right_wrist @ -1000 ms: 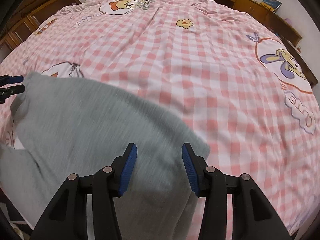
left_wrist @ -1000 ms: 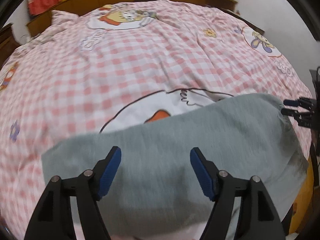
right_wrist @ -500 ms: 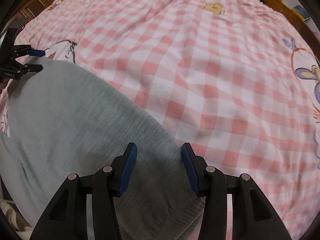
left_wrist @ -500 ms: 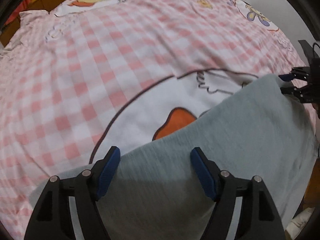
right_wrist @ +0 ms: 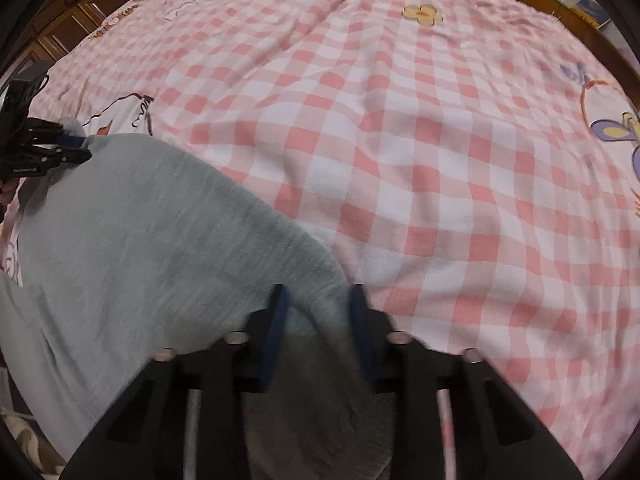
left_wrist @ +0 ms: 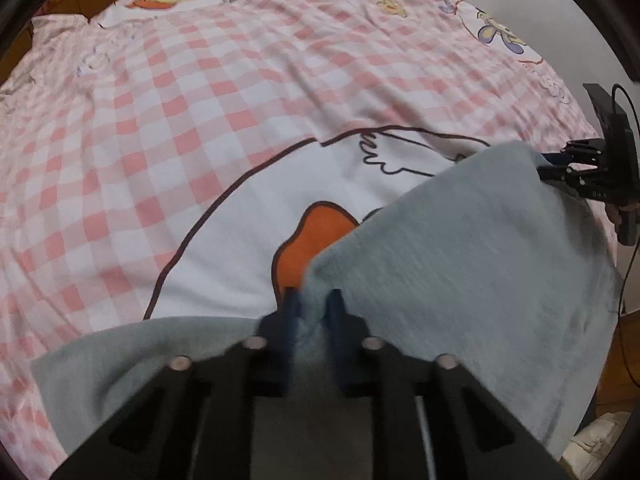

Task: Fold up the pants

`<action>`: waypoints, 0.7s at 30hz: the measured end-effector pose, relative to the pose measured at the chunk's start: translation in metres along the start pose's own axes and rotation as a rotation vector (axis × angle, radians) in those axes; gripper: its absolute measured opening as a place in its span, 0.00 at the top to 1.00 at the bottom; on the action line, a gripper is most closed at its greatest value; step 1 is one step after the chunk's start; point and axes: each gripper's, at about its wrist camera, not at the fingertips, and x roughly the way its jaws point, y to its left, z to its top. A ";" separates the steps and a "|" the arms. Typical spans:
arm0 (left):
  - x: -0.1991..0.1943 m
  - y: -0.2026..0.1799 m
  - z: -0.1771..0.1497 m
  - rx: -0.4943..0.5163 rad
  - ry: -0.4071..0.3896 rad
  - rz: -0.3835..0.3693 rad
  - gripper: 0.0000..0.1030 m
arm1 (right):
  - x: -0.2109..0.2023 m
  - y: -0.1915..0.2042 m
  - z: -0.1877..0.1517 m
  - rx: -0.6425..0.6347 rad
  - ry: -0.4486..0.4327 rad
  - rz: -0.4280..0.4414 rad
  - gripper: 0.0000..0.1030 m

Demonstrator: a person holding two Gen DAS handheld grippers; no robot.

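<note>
Grey pants [left_wrist: 472, 264] lie on a pink checked bedsheet [left_wrist: 200, 92], near the bed's front edge. My left gripper [left_wrist: 314, 304] is shut on the pants' far edge, with a bunch of cloth between its blue pads. My right gripper [right_wrist: 318, 304] is closed on the other far corner of the pants [right_wrist: 160, 240], with grey cloth between its blue pads. The right gripper also shows at the right edge of the left wrist view [left_wrist: 560, 164], and the left gripper at the left edge of the right wrist view [right_wrist: 68, 148], each at a corner of the cloth.
The bedsheet [right_wrist: 440, 140] carries cartoon prints, one white and orange [left_wrist: 320, 220] just beyond the pants. Wooden cabinets [right_wrist: 64, 32] stand behind the bed. The floor [left_wrist: 616, 368] shows past the bed's right edge.
Both grippers went from open to closed on the far edge of the pants. The left one has bunched and raised the cloth, uncovering more of the orange print.
</note>
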 end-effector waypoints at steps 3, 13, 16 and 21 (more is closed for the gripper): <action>-0.019 0.000 -0.003 -0.044 -0.056 -0.005 0.93 | -0.014 0.005 -0.004 -0.001 -0.041 -0.015 0.94; -0.109 -0.017 -0.008 -0.100 -0.270 -0.008 0.93 | -0.071 -0.001 -0.014 0.072 -0.189 0.009 0.95; -0.138 -0.037 -0.017 -0.077 -0.314 0.000 0.93 | -0.091 0.004 -0.021 0.070 -0.231 0.005 0.95; -0.180 -0.065 -0.043 -0.062 -0.373 0.009 0.93 | -0.134 0.015 -0.046 0.059 -0.320 0.003 0.95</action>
